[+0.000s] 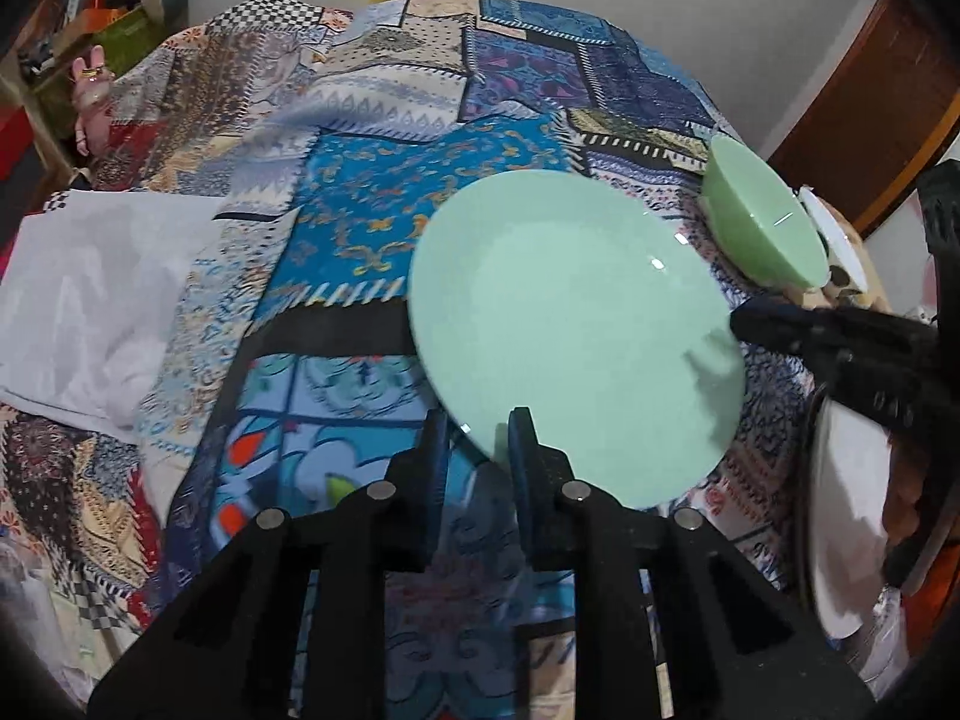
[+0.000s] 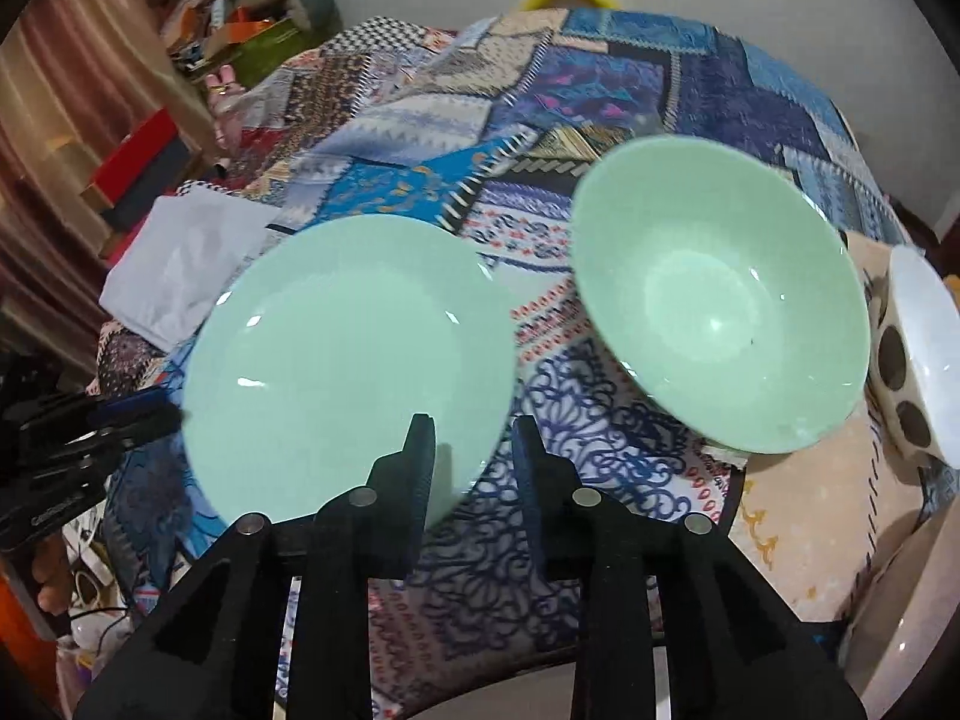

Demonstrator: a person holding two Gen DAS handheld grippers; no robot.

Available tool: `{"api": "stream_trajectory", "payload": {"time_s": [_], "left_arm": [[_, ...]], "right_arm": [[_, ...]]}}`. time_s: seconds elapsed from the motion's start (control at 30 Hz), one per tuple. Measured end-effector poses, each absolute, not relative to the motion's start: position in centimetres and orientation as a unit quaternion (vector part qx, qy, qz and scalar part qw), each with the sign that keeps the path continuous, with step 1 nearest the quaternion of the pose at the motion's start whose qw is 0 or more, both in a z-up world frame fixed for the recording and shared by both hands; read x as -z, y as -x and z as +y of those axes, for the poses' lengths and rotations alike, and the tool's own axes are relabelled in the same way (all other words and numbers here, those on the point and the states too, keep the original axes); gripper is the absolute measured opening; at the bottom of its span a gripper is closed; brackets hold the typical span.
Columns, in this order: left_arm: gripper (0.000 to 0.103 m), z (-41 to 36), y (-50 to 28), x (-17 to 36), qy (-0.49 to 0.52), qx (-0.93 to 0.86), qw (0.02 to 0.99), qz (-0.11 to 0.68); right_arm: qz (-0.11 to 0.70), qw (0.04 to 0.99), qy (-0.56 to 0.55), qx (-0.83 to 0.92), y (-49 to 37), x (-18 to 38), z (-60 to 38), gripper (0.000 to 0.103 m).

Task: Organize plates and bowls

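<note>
A pale green plate (image 1: 576,324) (image 2: 348,360) lies on the patchwork tablecloth (image 1: 372,204). My left gripper (image 1: 478,417) is shut on its rim, one finger outside the edge and the other over the plate. In the right wrist view it reaches in from the left (image 2: 171,414). My right gripper (image 2: 474,420) straddles the opposite rim. Its left finger is over the plate, and a strip of cloth shows between the edge and its right finger. A green bowl (image 2: 720,306) (image 1: 762,222) stands to the right of the plate, apart from both grippers.
A white bowl with dark dots (image 2: 918,360) sits beyond the green bowl on a beige mat (image 2: 780,516). A white plate (image 1: 846,528) lies at the table's right edge. A white cloth (image 1: 90,300) covers the left side. Cluttered shelves (image 2: 240,30) stand behind.
</note>
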State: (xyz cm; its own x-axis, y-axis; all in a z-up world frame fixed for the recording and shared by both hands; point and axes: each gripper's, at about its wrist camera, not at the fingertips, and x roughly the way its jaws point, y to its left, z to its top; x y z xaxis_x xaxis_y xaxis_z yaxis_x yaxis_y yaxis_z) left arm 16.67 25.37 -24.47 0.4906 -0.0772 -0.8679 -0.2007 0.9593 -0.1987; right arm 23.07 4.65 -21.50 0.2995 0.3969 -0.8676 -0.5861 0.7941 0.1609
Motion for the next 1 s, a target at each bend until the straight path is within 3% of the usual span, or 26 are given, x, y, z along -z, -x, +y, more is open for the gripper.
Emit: {"api": "stream_trajectory", "payload": {"time_s": [0.4, 0.73, 0.87, 1.0], "left_arm": [[0.019, 27.7, -17.3, 24.5, 0.125, -0.078, 0.856, 0.496], [0.02, 29.8, -19.1, 24.0, 0.173, -0.071, 0.856, 0.482], [0.036, 29.8, -19.0, 23.4, 0.172, -0.07, 0.864, 0.468], [0.038, 29.4, -19.6, 24.1, 0.169, -0.059, 0.859, 0.479]], "right_arm": [[0.524, 0.789, 0.098, -0.306, -23.9, 23.4, 6.1, 0.026], [0.526, 0.786, 0.09, -0.311, -24.6, 23.6, 6.3, 0.027], [0.525, 0.787, 0.093, -0.31, -24.7, 23.6, 6.6, 0.027], [0.53, 0.783, 0.088, -0.313, -25.0, 23.7, 6.7, 0.027]]}}
